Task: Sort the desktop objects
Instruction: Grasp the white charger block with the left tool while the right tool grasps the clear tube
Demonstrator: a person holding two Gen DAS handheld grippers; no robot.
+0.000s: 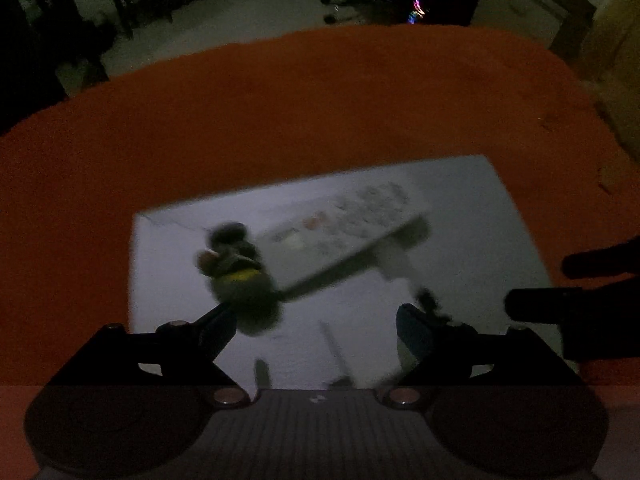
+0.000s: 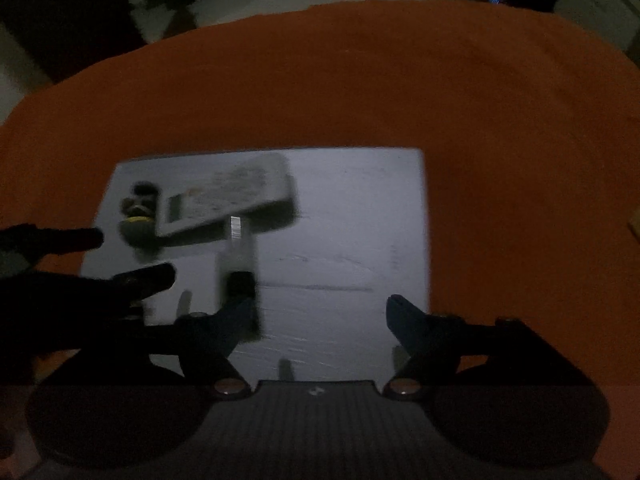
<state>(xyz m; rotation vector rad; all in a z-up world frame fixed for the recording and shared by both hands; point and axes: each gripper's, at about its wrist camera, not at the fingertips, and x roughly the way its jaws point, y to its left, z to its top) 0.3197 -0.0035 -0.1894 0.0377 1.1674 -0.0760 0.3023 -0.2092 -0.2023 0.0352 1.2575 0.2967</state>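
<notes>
Blur: while the light is dim, the small dark toy [image 1: 236, 276] on the white board [image 1: 480, 216] is barely made out.
Axis: flat grey device [image 1: 340, 232] is laid diagonally.
Tongs: left gripper [image 1: 316, 320] and right gripper [image 2: 320, 316] are seen parted, nothing clamped.

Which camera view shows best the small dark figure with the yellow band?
The left wrist view: the figure appears large and near, just beyond the left gripper, though blurred. In the right wrist view it is smaller, at the white sheet's left edge, beside the flat grey device.
</notes>
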